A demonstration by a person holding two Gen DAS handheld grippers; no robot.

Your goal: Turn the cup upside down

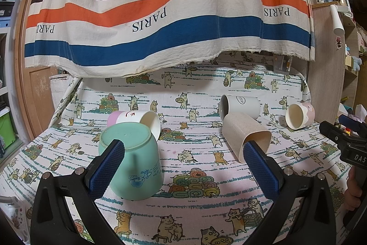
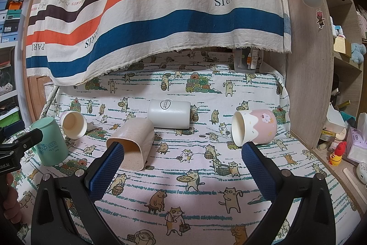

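Striped cloth with the word PARIS hangs behind the work surface, and below it the cat-print sheet covers the whole table, so you have a soft, slightly uneven floor for the cups.

Your left gripper is spread wide and holds nothing; the same is true for your right gripper. In the left view, the mint cup stands at 9 o'clock of the gripper with its base up and its mouth on the sheet, just behind the left blue pad. I judge this one is already flipped.

Four cups lie on their side. The white mug is at 12 o'clock in the right view, and the beige cup lies in front of it at about 10 o'clock, its open mouth toward you and touching the white mug, or nearly. The pink cup is at 2 o'clock, mouth to the left. The pale paper cup lies just behind the mint one.

So the step in hand seems to be the choice of the next cup. The beige cup is nearest to both grippers; the next move calls for closing the fingers on its wall, then turning it mouth-down.

Only the left view shows the flat base of the mint cup. Only the right view shows the cloud face on the pink cup and the full side of the white mug.
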